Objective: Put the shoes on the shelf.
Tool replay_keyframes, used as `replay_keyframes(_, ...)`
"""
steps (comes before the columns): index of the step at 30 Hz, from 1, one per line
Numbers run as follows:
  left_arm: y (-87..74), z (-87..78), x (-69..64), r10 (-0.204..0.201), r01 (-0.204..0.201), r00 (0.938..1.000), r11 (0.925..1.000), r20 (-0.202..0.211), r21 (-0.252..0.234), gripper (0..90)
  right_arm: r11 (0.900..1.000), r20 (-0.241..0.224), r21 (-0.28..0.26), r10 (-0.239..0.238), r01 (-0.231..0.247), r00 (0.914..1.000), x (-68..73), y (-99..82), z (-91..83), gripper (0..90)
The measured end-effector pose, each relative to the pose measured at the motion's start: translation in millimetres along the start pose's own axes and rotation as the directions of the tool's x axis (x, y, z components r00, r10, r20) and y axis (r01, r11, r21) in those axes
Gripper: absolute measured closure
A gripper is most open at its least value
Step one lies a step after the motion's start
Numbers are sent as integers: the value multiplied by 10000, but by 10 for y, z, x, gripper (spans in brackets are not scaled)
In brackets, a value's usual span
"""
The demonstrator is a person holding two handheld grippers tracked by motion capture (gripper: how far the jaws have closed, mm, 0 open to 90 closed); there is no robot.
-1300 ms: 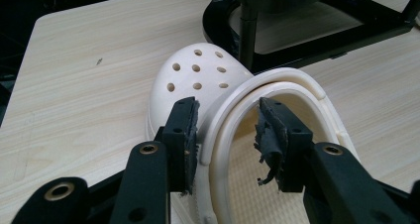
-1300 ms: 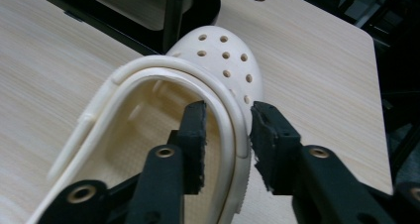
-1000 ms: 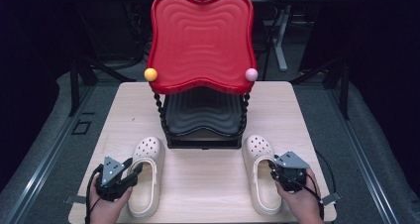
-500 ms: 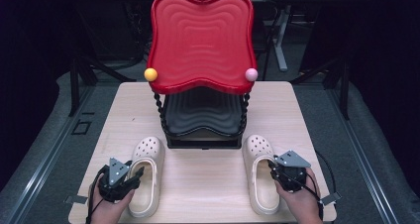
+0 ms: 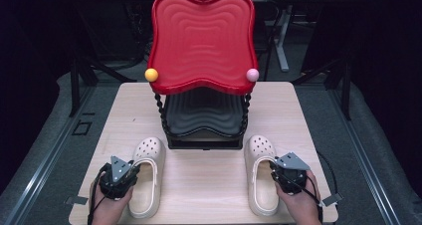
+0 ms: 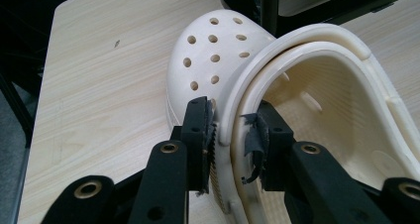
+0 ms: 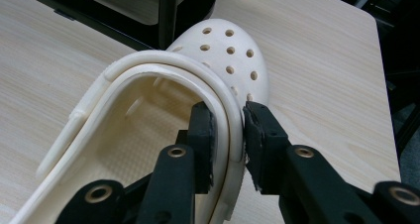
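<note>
Two cream perforated clogs lie toes away from me on the wooden table. My left gripper straddles the outer side wall and folded strap of the left clog. Its jaws have just been closing, and both pads now press on that wall. My right gripper grips the right clog the same way. Its jaws have also just been closing, with one pad inside the rim and one outside.
A two-tier rack stands at the table's middle, just beyond the clogs' toes: a wavy red top shelf with a yellow ball and a pink ball, and a black lower shelf. Bare wood lies between the clogs.
The left gripper has edged slightly towards its clog. The right hand and both clogs have kept their places.
</note>
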State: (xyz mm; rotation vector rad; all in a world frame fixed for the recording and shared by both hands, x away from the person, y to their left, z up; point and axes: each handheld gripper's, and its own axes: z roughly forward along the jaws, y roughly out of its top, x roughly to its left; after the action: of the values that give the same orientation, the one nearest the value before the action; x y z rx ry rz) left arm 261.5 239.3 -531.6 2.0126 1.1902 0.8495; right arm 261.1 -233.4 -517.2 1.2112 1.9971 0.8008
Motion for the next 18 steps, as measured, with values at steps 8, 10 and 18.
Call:
replay_keyframes(8, -2, -2, 43, -32, 32, 10000, 10000, 84, 4, 750, 9994, 20, -5, 333, -333, 9994, -12, -9, -38, 751)
replay_keyframes(10, 2, -3, 52, -15, 15, 10000, 10000, 89, 26, 755, 9995, 64, -2, 311, -311, 9995, -5, -6, -47, 753)
replay_keyframes(18, 16, -65, 58, -37, 36, 10000, 9999, 84, 124, 761, 9997, 66, -78, 211, -210, 9998, 11, 16, -104, 758)
